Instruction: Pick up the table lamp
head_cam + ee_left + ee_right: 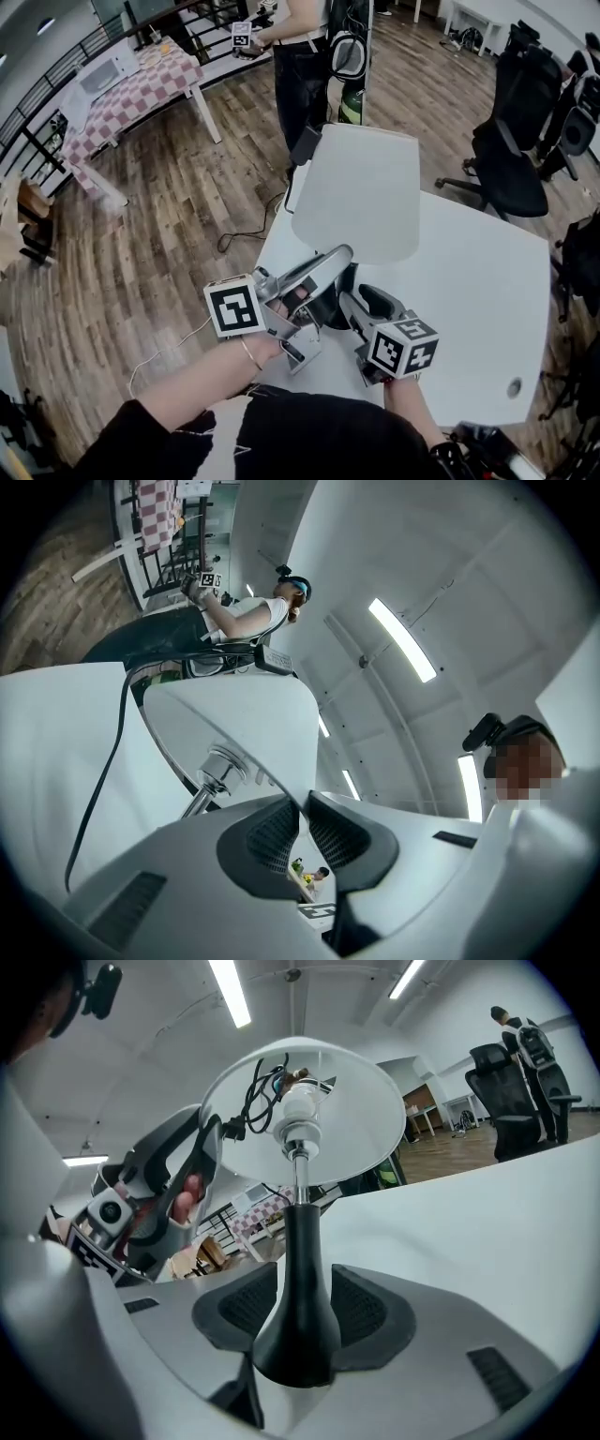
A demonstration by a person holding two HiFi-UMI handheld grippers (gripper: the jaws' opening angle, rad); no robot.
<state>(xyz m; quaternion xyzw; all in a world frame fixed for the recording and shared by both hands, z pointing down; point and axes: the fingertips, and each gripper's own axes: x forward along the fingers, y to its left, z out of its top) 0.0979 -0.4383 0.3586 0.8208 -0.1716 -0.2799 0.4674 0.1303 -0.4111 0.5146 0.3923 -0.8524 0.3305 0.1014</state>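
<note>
Two hand-held grippers met one white-shaded table lamp (361, 192): left gripper (302, 803) pinched the shade rim (284, 754); right gripper (302, 1288) stood spread around its flared black stem (298, 1232).

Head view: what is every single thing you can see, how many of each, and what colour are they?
table lamp: one, white cone shade on a black stem, standing on the table
rounded white table: one, white, under the lamp
black office chairs: several, black, right of the table
checked-cloth table: one, pink and white, far upper left
wooden plank floor: brown, all around
standing person: one, dark trousers, beyond the table
left gripper: one, grey, shut on the shade's rim
right gripper: one, grey, open, jaws either side of the black stem
</note>
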